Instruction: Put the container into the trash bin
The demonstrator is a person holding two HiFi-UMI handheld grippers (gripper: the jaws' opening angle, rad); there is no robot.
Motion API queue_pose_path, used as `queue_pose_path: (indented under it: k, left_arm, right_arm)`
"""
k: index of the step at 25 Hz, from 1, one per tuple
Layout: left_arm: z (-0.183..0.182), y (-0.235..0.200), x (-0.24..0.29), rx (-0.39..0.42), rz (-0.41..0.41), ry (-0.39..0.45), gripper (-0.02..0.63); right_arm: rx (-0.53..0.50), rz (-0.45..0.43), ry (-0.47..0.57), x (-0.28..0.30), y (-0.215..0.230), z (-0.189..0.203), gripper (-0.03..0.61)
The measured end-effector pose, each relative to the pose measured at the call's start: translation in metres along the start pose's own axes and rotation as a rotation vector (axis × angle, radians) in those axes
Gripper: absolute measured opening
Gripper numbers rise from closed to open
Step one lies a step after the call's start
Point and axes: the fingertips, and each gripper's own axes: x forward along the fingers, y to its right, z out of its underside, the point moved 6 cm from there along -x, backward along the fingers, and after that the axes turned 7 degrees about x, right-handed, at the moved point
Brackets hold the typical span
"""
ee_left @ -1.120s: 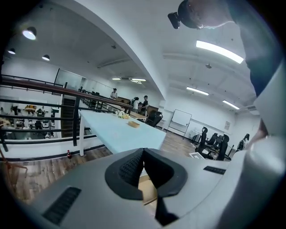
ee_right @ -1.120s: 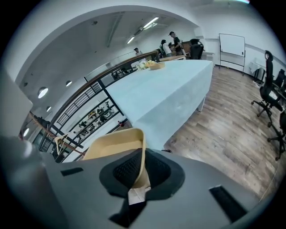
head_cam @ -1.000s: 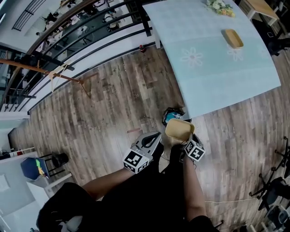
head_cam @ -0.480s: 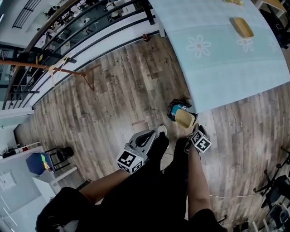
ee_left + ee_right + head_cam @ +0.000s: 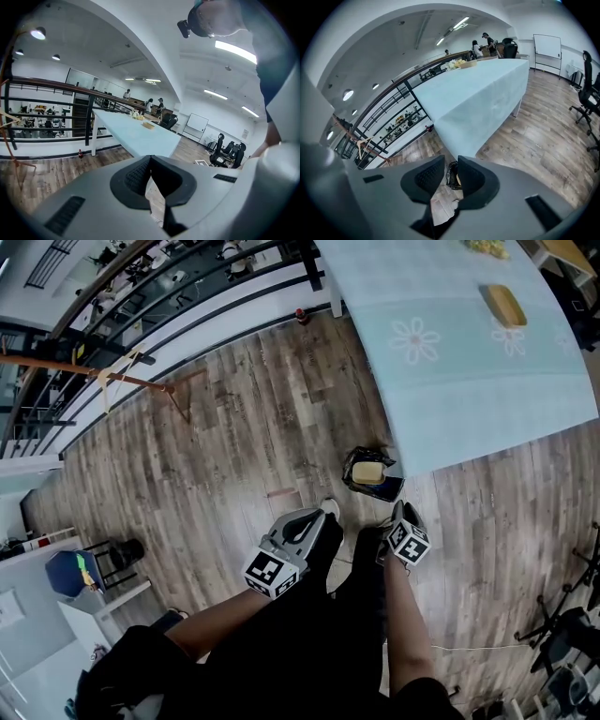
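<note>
The tan container [image 5: 367, 472] lies inside the black-lined trash bin [image 5: 354, 463], which stands on the wood floor at the table's near corner. My right gripper [image 5: 397, 511] hangs just short of the bin, open, with nothing between its jaws. In the right gripper view the bin [image 5: 451, 174] shows through the gap between the right gripper [image 5: 451, 162] jaws. My left gripper [image 5: 318, 517] is held to the left of the bin over the person's legs. Its jaws meet at the tips in the left gripper view [image 5: 150, 158] and hold nothing.
A long pale-blue table [image 5: 469, 381] fills the upper right, with another tan container [image 5: 504, 304] on it. A black railing [image 5: 187, 296] runs along the far side. A wooden stand [image 5: 141, 381] and a blue stool [image 5: 70, 573] are at the left.
The right gripper carried the container down over the bin and let it go; the container now lies in the bin and the gripper has drawn back. The left gripper barely moved.
</note>
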Motion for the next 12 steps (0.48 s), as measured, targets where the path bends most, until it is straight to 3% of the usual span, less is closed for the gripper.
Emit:
queue_pose_path:
  k: [6,12]
  left_arm:
    - [-0.010,-0.006,0.004,-0.001,0.014,0.045,0.015]
    - [-0.032,0.013,0.017,0.016,0.112,0.084,0.015]
  right_arm:
    - [-0.049,-0.013,0.054,-0.018,-0.016,-0.018,0.073]
    - [-0.051,-0.078,0.179,-0.076,-0.033,-0.053,0.044]
